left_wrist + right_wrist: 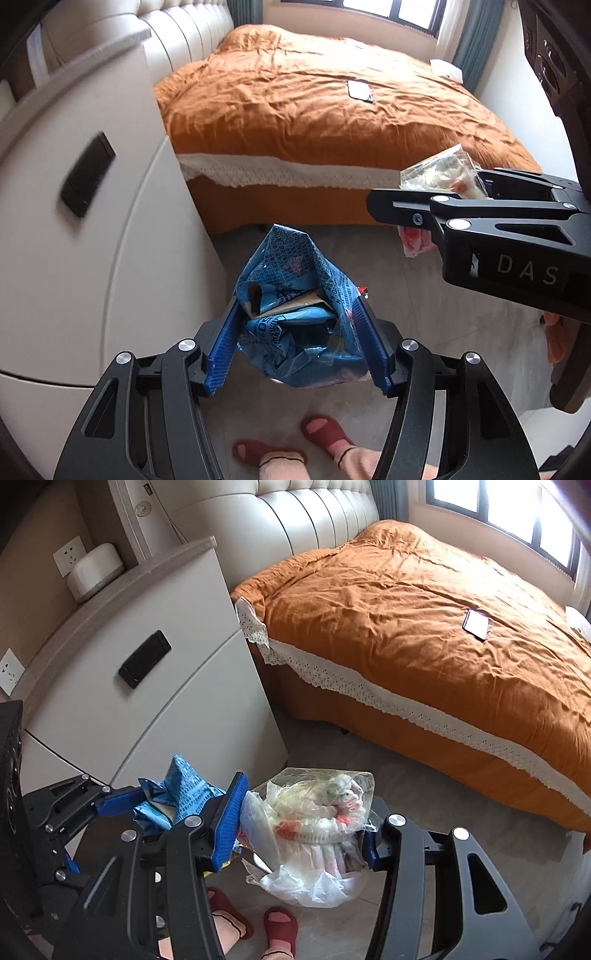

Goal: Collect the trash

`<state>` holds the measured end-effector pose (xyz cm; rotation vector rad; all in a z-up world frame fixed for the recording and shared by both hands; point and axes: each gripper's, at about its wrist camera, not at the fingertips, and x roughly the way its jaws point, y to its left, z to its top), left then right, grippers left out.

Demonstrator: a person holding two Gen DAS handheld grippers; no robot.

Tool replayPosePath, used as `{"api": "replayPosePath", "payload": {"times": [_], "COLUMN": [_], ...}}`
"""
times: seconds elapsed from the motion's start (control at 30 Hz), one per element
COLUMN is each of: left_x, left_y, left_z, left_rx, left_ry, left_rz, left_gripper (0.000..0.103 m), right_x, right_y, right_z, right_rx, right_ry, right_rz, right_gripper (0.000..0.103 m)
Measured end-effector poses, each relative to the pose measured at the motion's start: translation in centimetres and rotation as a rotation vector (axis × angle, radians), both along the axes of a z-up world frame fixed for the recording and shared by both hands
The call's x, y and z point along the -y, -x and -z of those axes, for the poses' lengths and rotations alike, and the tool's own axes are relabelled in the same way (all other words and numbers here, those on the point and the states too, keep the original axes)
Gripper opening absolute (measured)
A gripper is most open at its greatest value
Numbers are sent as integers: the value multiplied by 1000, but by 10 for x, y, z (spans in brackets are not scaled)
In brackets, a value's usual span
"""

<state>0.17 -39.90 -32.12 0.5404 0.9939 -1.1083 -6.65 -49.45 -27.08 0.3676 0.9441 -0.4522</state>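
two grippers [299,343] [301,823]; two trash bags [295,295] [314,830]; one phone [360,90]; two slippers [325,432]

Nightstand handle [88,175]: smeared by motion blur in the left wrist view.
Slippered feet [295,443]: legs cut off by bottom edge.
Blue wrapper [295,314]: print too crumpled to read.

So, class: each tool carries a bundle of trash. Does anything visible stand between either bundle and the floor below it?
Nothing visible does. The blue wrapper and the clear bag hang over bare floor; the slippered feet stand nearer the person.
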Motion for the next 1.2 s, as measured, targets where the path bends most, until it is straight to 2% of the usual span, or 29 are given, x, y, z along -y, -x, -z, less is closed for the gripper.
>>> {"api": "replayPosePath", "payload": {"times": [0.03,0.07,0.1,0.23,0.33,0.47,0.57,0.67,0.77,0.9,1.0,1.07,1.2], "left_x": [3,6,8,13,8,2,-4,-9,-14,-29,-49,-70,-119], "left_y": [-1,-4,-5,-9,-13,-12,-11,-9,-7,-8,-18,-25,-40], "left_z": [15,33,46,90,94,83,62,36,-5,-70,-116,-150,-197], "left_rx": [-25,-50,-61,-108,-153,-175,-172,-155,-139,-140,-179,-171,-158], "left_ry": [-1,-2,-13,-77,-71,-68,-48,-23,13,101,181,242,334], "left_rz": [9,11,9,-7,-33,-46,-56,-63,-72,-106,-156,-216,-343], "left_gripper": [67,88,98,98,98,98,98,98,98,98,98,98,98], "right_x": [1,2,4,7,2,-6,-8,-12,-16,-27,-36,-41,-56], "right_y": [-2,-3,-4,-6,-5,2,5,11,14,21,23,20,3], "right_z": [11,23,38,82,96,87,70,39,7,-58,-110,-139,-192], "right_rx": [-4,-6,-15,-65,-100,-104,-85,-48,-22,55,143,205,341], "right_ry": [3,-3,-18,-47,-47,-35,-33,-17,17,90,124,121,92], "right_rz": [6,10,16,40,36,20,25,30,23,-6,-46,-73,-156], "right_gripper": [60,86,99,99,99,99,99,99,99,99,99,99,99]}}
